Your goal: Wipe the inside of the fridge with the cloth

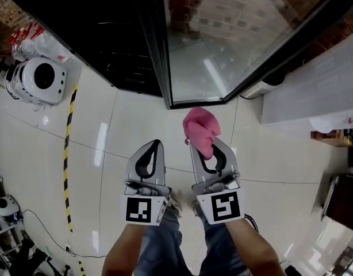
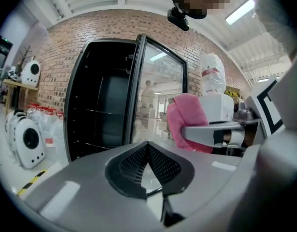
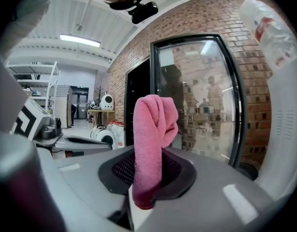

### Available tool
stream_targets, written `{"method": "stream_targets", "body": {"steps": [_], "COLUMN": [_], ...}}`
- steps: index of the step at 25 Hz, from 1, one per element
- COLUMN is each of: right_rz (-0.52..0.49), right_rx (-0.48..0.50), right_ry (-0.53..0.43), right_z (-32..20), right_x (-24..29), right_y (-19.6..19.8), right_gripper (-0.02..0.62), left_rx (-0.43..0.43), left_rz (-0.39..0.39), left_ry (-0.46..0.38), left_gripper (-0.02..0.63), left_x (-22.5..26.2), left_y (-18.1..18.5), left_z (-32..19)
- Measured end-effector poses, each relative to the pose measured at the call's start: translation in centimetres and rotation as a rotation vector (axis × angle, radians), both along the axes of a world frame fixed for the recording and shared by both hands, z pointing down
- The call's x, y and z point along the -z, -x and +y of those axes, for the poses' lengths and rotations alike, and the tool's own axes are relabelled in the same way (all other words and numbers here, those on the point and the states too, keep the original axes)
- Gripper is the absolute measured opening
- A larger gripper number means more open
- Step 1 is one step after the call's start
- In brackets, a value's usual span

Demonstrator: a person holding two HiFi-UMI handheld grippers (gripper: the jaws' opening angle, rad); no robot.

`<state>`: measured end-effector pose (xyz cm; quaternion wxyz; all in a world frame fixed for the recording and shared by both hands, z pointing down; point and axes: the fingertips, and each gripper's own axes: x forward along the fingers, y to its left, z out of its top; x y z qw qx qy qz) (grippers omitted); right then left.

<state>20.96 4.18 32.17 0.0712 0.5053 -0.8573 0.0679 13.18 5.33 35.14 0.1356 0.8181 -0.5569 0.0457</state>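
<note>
A pink cloth (image 1: 200, 130) sticks out from my right gripper (image 1: 212, 152), which is shut on it; the right gripper view shows the cloth (image 3: 152, 149) pinched between the dark pads. Beside it my left gripper (image 1: 149, 155) is shut with nothing in it; its pads (image 2: 139, 170) meet in the left gripper view. Both point at a black fridge (image 1: 102, 39) with a dark inside. Its glass door (image 1: 222, 39) stands swung open just ahead of the cloth. From the left gripper view I see the fridge (image 2: 100, 115), its door (image 2: 158, 100) and the cloth (image 2: 186, 122).
A white round appliance (image 1: 38, 80) and bagged bottles (image 1: 35, 42) stand left of the fridge. Yellow-black tape (image 1: 67, 154) runs along the tiled floor. A grey cabinet (image 1: 314, 85) is at the right. My legs and shoes (image 1: 182, 203) are below the grippers.
</note>
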Motion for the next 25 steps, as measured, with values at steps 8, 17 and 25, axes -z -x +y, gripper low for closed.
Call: {"method": "stream_targets", "body": {"steps": [8, 17, 25], "right_rz": [0.003, -0.031, -0.04], "right_rx": [0.029, 0.012, -0.054], "right_ry": [-0.003, -0.025, -0.008], "right_z": [3.1, 7.7, 14.4], "right_x": [13.7, 23.8, 27.7], "right_y": [5.0, 6.4, 4.2], "right_gripper": [0.063, 0.064, 0.064], "left_rx": [-0.002, -0.111, -0.187], "left_rz": [0.072, 0.065, 0.046], "left_ry": [0.021, 0.037, 0.052], "left_gripper": [0.006, 0.006, 0.006], "left_x": [15.4, 24.7, 28.8], "left_y": [3.4, 2.1, 0.4], "left_z": [1.9, 5.5, 10.9]}}
